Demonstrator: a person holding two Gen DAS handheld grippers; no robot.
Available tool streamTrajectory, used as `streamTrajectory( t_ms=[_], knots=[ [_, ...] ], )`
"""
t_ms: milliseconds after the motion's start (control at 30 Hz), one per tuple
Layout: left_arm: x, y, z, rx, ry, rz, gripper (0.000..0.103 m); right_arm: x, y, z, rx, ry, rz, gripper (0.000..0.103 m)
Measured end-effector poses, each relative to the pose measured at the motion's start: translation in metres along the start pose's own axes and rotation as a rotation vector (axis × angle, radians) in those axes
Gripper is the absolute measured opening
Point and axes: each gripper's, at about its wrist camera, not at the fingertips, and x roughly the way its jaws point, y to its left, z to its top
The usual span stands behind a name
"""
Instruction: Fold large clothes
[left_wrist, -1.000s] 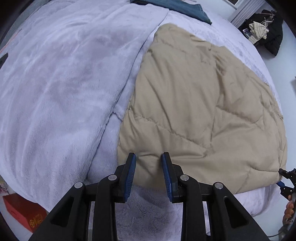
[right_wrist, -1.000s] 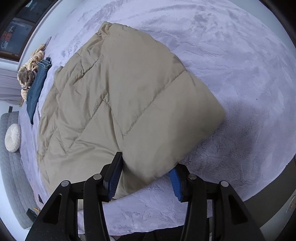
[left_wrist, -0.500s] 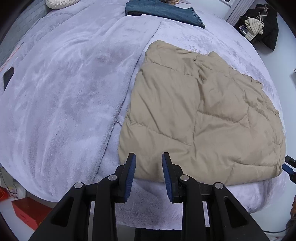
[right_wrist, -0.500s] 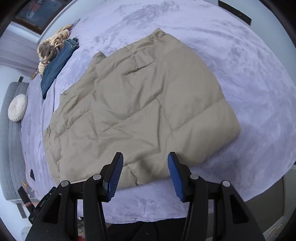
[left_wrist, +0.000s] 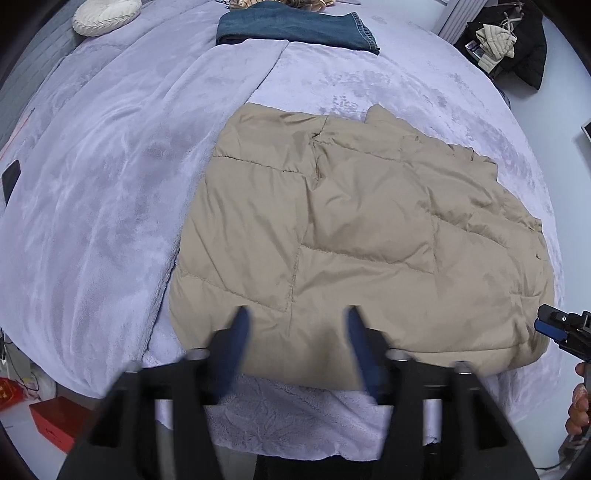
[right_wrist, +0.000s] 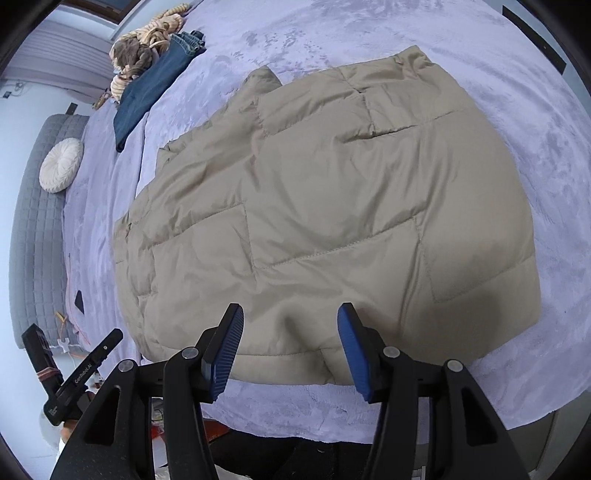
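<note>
A beige quilted jacket (left_wrist: 362, 236) lies folded flat on the lilac fleece bed cover (left_wrist: 110, 177). My left gripper (left_wrist: 297, 332) hovers above the jacket's near edge, its blue pads blurred as the jaws swing wide open, with nothing between them. My right gripper (right_wrist: 290, 332) hangs over the near hem of the jacket (right_wrist: 332, 206), its jaws opening a little and gripping nothing. The right gripper (left_wrist: 561, 328) also shows at the right edge of the left wrist view, beside the jacket's corner. The left gripper (right_wrist: 74, 369) appears at the lower left of the right wrist view.
Folded jeans (left_wrist: 295, 29) and a round white cushion (left_wrist: 107, 16) lie at the far end of the bed. Dark clothes (left_wrist: 513, 37) are piled beyond the bed. A red box (left_wrist: 55, 421) sits on the floor. A grey padded headboard (right_wrist: 33, 229) runs along one side.
Both grippers have risen and drawn back, so more of the bed shows. The left jaws have sprung wide. The jacket edge that sat between the right jaws now lies flat.
</note>
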Motion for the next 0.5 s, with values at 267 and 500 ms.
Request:
streamTrajectory(
  t_ms=[267,500],
  knots=[
    [-0.008,-0.014,0.0,0.002,-0.044,0.071,0.102,0.001,0.007,0.007,-0.065,0.024,0.001,0.057],
    [-0.002,-0.01,0.003,0.018,-0.025,0.064,0.102,0.008,0.024,0.007,-0.099,0.033,0.012,0.073]
  ],
)
